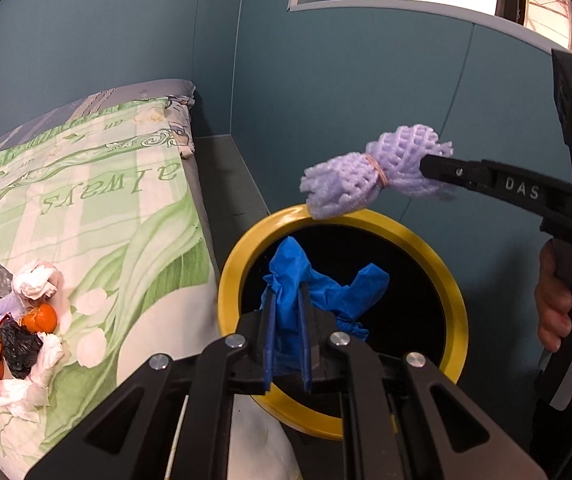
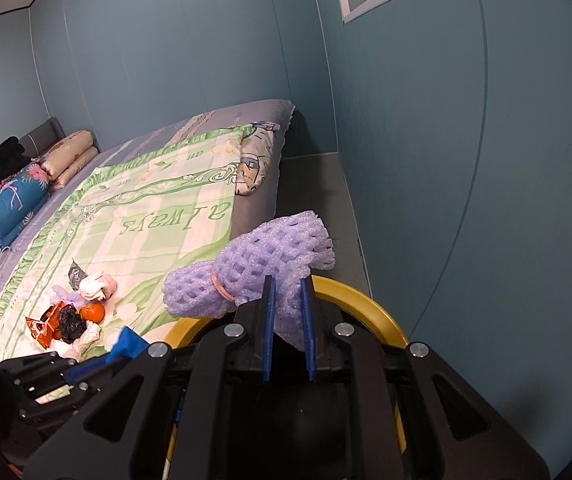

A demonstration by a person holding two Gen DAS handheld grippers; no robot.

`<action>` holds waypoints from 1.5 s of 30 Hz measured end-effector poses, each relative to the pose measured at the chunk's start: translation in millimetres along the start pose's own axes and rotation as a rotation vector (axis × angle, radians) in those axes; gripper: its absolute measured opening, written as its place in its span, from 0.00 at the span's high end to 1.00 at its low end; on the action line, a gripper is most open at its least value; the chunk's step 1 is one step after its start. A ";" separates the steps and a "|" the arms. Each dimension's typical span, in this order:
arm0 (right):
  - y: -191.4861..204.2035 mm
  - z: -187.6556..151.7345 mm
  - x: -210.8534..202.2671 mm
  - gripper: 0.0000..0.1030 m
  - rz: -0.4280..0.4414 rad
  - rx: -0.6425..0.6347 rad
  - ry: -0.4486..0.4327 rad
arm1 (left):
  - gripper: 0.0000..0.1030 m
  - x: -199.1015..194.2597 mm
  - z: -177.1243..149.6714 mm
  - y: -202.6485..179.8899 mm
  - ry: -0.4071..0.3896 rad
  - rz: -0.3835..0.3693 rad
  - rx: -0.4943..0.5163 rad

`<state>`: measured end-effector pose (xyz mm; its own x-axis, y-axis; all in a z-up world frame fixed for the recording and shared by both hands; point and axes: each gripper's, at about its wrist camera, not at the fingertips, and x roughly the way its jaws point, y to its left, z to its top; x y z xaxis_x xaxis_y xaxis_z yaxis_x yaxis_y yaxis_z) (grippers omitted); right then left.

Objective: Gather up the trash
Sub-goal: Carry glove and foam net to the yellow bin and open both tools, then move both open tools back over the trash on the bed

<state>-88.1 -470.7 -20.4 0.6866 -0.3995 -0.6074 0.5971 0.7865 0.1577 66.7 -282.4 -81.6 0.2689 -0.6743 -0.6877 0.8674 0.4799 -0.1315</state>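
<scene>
My left gripper (image 1: 288,300) is shut on a crumpled blue glove (image 1: 326,284) and holds it over the mouth of a bin with a yellow rim (image 1: 452,280). My right gripper (image 2: 290,284) is shut on a purple foam net (image 2: 245,264) tied with a rubber band, held above the bin's far rim (image 2: 382,316). In the left wrist view the net (image 1: 370,176) hangs from the right gripper (image 1: 426,166). A pile of trash (image 1: 17,320) lies on the bed: white tissues, an orange peel, a black bag, an orange wrapper. It also shows in the right wrist view (image 2: 73,312).
The bed (image 1: 97,200) with a green and white quilt is left of the bin. Pillows (image 2: 17,192) lie at its far end. A blue wall (image 1: 366,100) stands behind the bin, with a grey floor strip (image 1: 225,184) between bed and wall.
</scene>
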 end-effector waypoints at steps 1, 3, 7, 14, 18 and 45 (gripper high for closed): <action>-0.6 -0.4 0.4 0.87 -0.001 0.004 0.000 | 0.92 1.9 -1.0 -0.3 0.004 -0.004 -0.003; 1.2 -2.7 0.2 0.87 -0.003 0.008 0.003 | 0.92 3.6 -2.5 -2.5 0.006 -0.006 -0.001; 6.3 1.3 8.7 0.77 -0.009 0.010 0.011 | 0.84 4.0 -3.1 -2.4 0.002 -0.013 -0.005; 6.1 -1.2 8.1 0.57 -0.013 0.028 0.005 | 0.51 -6.4 -5.6 5.0 -0.029 0.001 -0.035; 8.0 -1.5 5.1 0.55 0.013 0.032 -0.001 | 0.37 -18.5 -3.4 20.8 -0.065 0.035 -0.074; 139.1 10.4 8.8 0.22 0.288 -0.180 -0.079 | 0.11 -129.1 -36.1 175.3 -0.216 0.425 -0.320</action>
<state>5.3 -369.7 4.3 0.8507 -0.1785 -0.4944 0.2961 0.9399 0.1702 168.9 -90.9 -41.5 0.6753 -0.4681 -0.5700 0.5033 0.8574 -0.1078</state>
